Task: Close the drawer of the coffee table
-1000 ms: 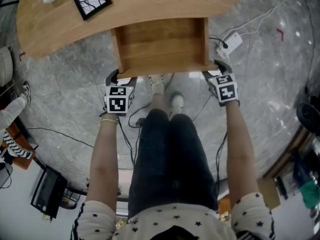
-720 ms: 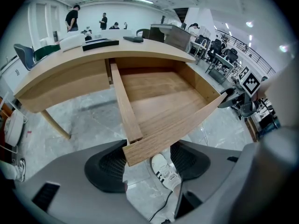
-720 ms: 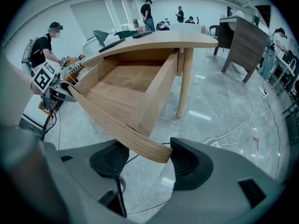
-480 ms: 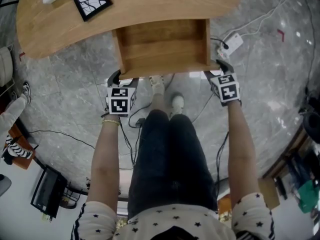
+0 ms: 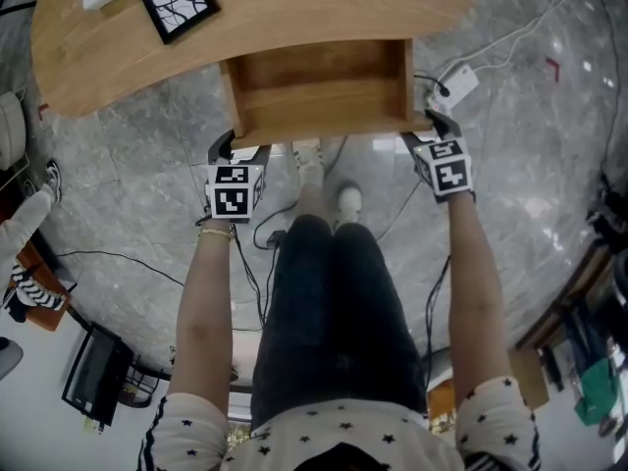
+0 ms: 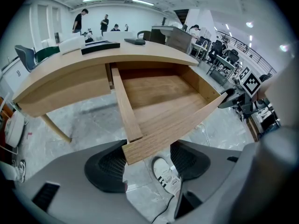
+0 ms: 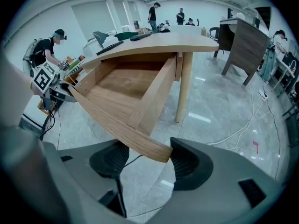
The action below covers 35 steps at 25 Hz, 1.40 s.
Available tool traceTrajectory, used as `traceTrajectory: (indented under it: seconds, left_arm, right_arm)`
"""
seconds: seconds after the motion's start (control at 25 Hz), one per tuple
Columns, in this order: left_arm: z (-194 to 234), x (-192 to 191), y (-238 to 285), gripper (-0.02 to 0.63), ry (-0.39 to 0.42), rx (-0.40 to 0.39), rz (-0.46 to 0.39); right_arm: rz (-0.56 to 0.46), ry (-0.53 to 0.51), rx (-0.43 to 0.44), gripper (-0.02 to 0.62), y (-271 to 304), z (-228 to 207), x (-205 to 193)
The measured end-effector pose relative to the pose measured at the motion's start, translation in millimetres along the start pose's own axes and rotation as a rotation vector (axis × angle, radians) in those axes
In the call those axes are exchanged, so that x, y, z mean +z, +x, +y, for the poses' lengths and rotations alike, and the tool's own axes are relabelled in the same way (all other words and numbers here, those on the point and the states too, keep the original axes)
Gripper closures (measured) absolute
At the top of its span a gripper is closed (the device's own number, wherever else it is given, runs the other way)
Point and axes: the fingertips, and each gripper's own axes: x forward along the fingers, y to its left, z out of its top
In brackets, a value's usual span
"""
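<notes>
Squarely beyond both grippers, the open drawer (image 5: 319, 86) juts nearward from the coffee table (image 5: 294, 8), its front panel running left-right, the left gripper (image 6: 148, 164) and right gripper (image 7: 149, 162), jaws spread, straddling opposite corners, equally near.

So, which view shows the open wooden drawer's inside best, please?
The head view: it looks straight down into the open wooden drawer. Both gripper views show it obliquely, a front corner inside the open left tool and right tool.
</notes>
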Motion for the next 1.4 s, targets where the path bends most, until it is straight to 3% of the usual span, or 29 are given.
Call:
traceTrajectory:
  seconds: [1.4]
  left_arm:
    - [18,40,11,0.31,0.003,0.011,-0.049]
  right_arm:
    - [-0.043,-0.016,-0.018,0.314,12,-22,38]
